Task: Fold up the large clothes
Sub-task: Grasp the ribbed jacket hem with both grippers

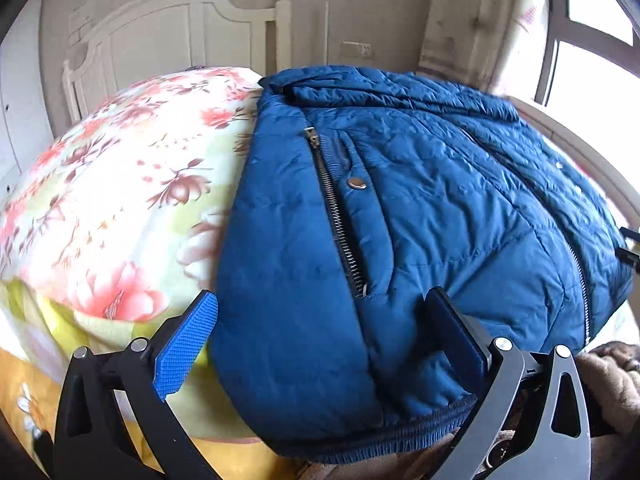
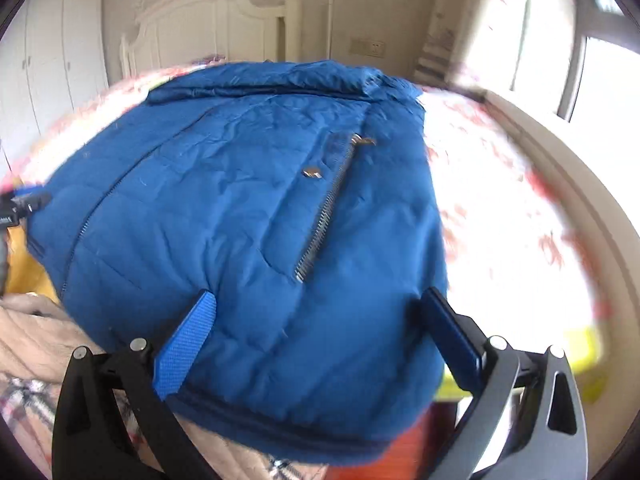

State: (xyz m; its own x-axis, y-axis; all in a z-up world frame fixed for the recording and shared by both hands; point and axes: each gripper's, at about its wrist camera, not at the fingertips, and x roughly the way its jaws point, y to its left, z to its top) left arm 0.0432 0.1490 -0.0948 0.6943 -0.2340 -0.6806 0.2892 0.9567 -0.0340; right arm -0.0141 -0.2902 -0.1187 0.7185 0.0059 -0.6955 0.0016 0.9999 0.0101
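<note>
A padded blue jacket [image 1: 420, 216] lies spread on a bed covered with a floral sheet [image 1: 120, 184], its ribbed hem toward the person and its collar toward the white headboard [image 1: 180, 36] at the far wall.

The left gripper [image 1: 324, 332] hovers low over the near left part of the jacket with its jaws spread wide. The blue textured pad of one finger [image 1: 186, 344] sits right at the jacket's left edge, where blue fabric meets the flowered sheet; the other finger stands over the jacket body, just below the lower end of a slanted pocket zipper [image 1: 336, 216]. The hem band runs between the two fingers, close under them. Nothing is pinched; I cannot tell whether the pads touch the cloth.

The right gripper [image 2: 320, 328] is likewise opened wide, over the near right part of the jacket [image 2: 240, 200]. Both of its fingers stand above blue fabric, the right one near the jacket's right edge, with the other pocket zipper [image 2: 324, 216] ending just beyond the gap between them. This view is blurred, so fine contact is unclear.

Beside the hem, toward the person, lies a beige quilted garment [image 2: 36, 340], and something plaid [image 2: 24, 404] shows beneath it. A window [image 1: 592, 40] brightens the right side of the room, and a wall socket [image 1: 358, 50] sits next to the headboard.
</note>
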